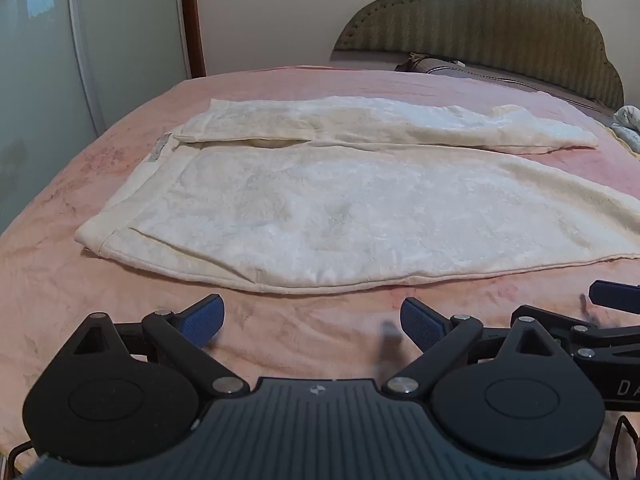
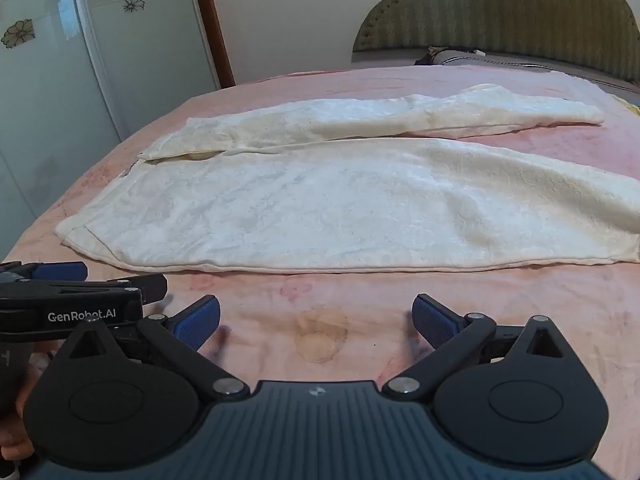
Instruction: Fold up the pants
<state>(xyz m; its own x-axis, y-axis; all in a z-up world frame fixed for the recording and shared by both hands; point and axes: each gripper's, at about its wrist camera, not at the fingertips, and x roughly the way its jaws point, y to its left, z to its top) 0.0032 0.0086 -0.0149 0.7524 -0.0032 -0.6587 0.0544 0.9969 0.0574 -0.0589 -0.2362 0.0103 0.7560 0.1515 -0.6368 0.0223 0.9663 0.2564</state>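
Note:
Cream white pants [image 1: 320, 208] [image 2: 320, 208] lie flat on a pink bedsheet [image 1: 300, 344] [image 2: 500, 320], waistband to the left, both legs running to the right. The far leg lies slightly apart from the near one. My left gripper [image 1: 312, 322] hovers over bare sheet just short of the pants' near edge, jaws wide open and empty. My right gripper [image 2: 316, 320] sits beside it to the right, also wide open with nothing between its blue pads [image 2: 434, 322]. Each gripper shows at the edge of the other's view.
A padded green headboard [image 1: 480, 32] and a grey pillow [image 1: 480, 72] stand at the back right. A flowered wardrobe door [image 2: 60, 60] rises at the left past the bed's edge. A brownish stain [image 2: 320, 334] marks the sheet. A patterned cloth [image 1: 628, 124] lies far right.

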